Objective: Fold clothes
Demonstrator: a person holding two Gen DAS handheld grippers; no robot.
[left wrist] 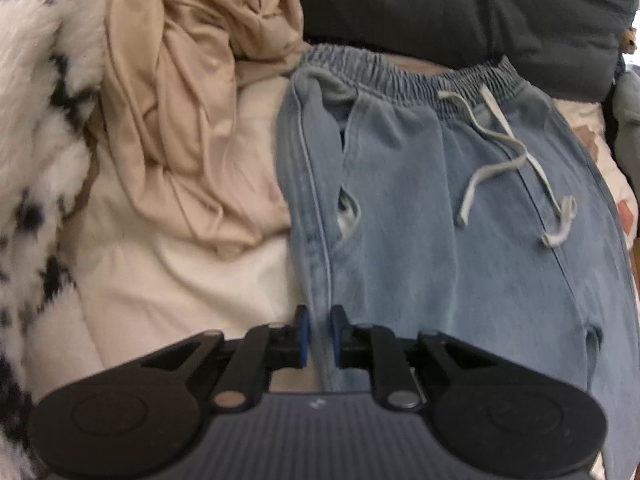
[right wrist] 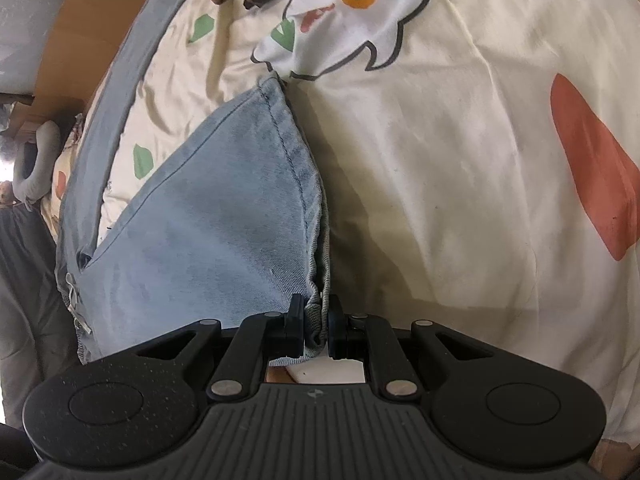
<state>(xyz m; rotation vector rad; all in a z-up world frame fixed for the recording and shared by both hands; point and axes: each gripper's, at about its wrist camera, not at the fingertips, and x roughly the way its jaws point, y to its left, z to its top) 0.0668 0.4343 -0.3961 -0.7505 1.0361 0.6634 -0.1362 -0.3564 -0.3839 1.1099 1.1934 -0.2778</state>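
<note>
Gripping the hem end of the jeans (right wrist: 224, 216), your right tongs (right wrist: 316, 330) are clenched on a bunched wad of denim, the frayed edge squeezed between the pads. Your left tongs (left wrist: 319, 334) straddle the outer side seam of the same jeans (left wrist: 460, 220), but a gap shows on either side of the cloth, so I judge them not yet biting.

Outward from there, the jeans lie flat on the bed with the elastic waistband (left wrist: 404, 68) far from the left tongs and the drawstring (left wrist: 516, 160) trailing loose over the front. A crumpled beige garment (left wrist: 192, 100) sits just beside the left seam, a spotted fleece (left wrist: 36, 140) beyond it. The printed cream sheet (right wrist: 460, 180) spreads under the hem.

Watch these risks:
- If you lift now, the left side stays behind and the fold skews, because only the right end is held.
- Closing the left tongs too shallow could catch one layer only, letting the lower one sag.
- The beige garment lies close enough to be snagged along.
- The loose drawstring may get trapped in the fold.
</note>
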